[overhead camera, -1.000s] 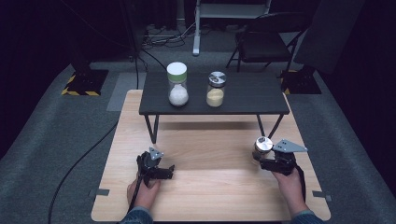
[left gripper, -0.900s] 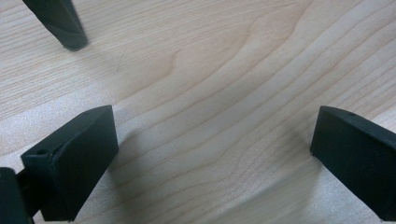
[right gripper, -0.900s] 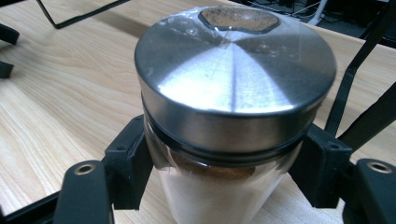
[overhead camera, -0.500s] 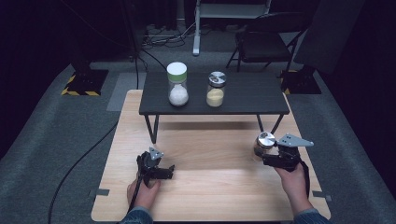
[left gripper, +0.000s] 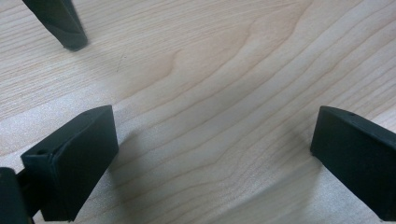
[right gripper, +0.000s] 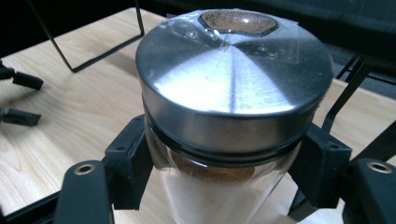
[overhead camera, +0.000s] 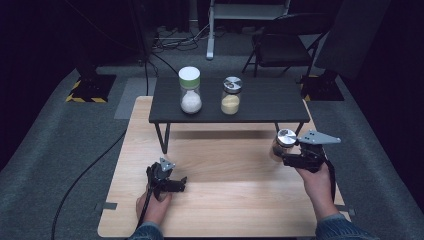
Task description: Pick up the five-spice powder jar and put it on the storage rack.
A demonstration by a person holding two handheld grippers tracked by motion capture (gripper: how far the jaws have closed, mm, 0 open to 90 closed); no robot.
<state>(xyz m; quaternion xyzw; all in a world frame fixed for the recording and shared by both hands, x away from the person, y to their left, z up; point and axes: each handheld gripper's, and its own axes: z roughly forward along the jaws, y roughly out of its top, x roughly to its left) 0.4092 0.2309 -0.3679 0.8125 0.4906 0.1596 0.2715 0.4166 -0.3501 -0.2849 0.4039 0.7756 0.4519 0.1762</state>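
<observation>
The right gripper (overhead camera: pixel 285 156) is clamping a steel-lidded jar (overhead camera: pixel 284 144) near the desk's (overhead camera: pixel 240 210) right edge, just in front of the black shelf's (overhead camera: pixel 270 102) right front corner. The left gripper (overhead camera: pixel 172 184) is resting near the front left, jaws apart on nothing, with bare wood lying wide between the two. Three jars are showing: one held, two (overhead camera: pixel 190 90) (overhead camera: pixel 231 95) standing on the shelf.

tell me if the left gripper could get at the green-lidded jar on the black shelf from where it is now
Probably yes. The left gripper rests open on the wooden table holding nothing, and the green-lidded jar stands upright near the black shelf's front edge with nothing before it; the arm would need to lift and reach forward.
</observation>
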